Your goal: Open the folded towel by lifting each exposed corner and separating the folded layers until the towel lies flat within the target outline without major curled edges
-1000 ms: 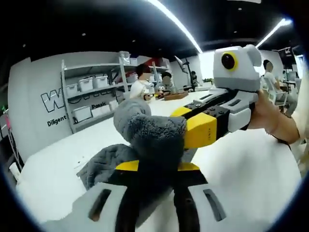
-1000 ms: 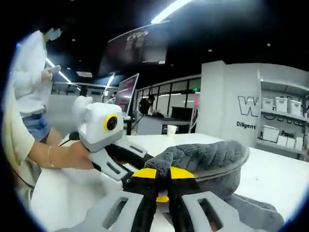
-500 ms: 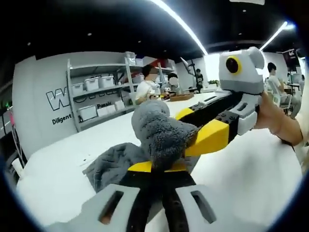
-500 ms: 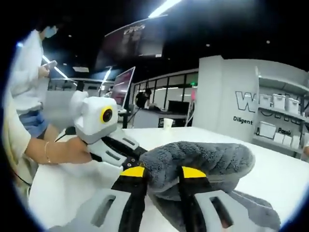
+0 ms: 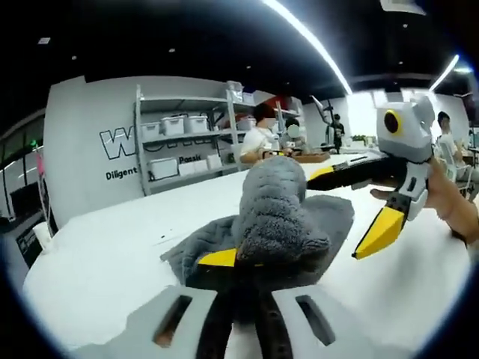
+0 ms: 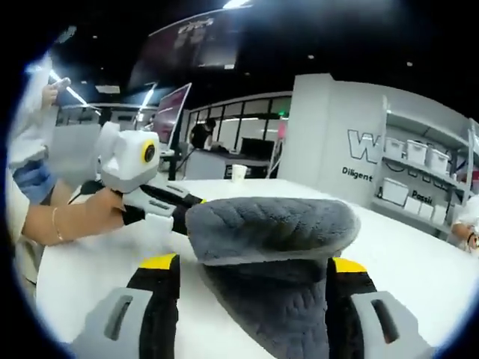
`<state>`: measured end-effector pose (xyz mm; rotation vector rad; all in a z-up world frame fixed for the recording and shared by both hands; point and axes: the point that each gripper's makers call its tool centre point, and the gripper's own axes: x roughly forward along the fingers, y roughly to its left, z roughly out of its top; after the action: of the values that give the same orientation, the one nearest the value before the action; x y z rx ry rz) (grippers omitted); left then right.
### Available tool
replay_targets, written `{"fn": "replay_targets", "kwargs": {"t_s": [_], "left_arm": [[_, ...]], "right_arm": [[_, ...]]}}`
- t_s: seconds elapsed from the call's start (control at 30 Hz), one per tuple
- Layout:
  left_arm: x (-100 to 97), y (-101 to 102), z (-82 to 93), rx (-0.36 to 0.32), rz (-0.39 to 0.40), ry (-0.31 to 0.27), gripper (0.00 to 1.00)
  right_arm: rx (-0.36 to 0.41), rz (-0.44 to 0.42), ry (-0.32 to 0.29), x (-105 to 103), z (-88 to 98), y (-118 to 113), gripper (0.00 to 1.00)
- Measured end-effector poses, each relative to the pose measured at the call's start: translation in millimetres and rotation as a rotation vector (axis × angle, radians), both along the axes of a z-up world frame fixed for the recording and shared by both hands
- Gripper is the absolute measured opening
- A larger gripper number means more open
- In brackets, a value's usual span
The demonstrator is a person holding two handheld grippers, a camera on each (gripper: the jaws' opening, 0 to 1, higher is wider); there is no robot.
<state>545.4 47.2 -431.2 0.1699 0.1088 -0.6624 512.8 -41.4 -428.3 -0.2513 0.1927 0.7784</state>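
In the left gripper view our left gripper (image 5: 247,263) pinches a bunched corner of the grey towel (image 5: 281,217), its jaws closed on the cloth at six o'clock. The rest of the towel lies on the white table (image 5: 112,254). At three o'clock our right gripper (image 5: 359,213) hangs with jaws spread wide, holding nothing. In the right gripper view its yellow-tipped jaws stand wide apart on either side of a raised towel fold (image 6: 273,228), and the left gripper's body sits at nine o'clock, held by a hand (image 6: 75,221).
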Motion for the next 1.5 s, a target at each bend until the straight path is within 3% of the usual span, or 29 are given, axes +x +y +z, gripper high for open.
{"fn": "replay_targets", "kwargs": {"t_s": [0.17, 0.33, 0.67, 0.97, 1.13, 1.5], "left_arm": [[7.2, 19.0, -0.1, -0.02, 0.055, 0.011, 0.02], [13.5, 37.4, 3.9, -0.043, 0.11, 0.007, 0.02], [26.5, 99.3, 0.4, -0.125, 0.323, 0.064, 0.02], [28.3, 152.2, 8.5, -0.097, 0.47, 0.033, 0.02], [24.6, 198.7, 11.8, -0.063, 0.599, 0.012, 0.02], [16.9, 254.8, 5.4, -0.115, 0.725, 0.044, 0.02]], "right_arm": [[0.03, -0.04, 0.048, 5.9, -4.9, -10.9, 0.93], [0.027, -0.061, 0.071, 7.5, -9.1, -15.8, 0.99], [0.015, -0.054, 0.091, 6.1, -13.7, -14.4, 0.99], [0.017, -0.077, 0.096, 7.8, -13.8, -21.0, 0.99], [0.021, -0.081, 0.109, 7.1, -15.7, -22.7, 0.99], [0.014, -0.067, 0.136, 4.9, -21.3, -20.9, 0.99]]}}
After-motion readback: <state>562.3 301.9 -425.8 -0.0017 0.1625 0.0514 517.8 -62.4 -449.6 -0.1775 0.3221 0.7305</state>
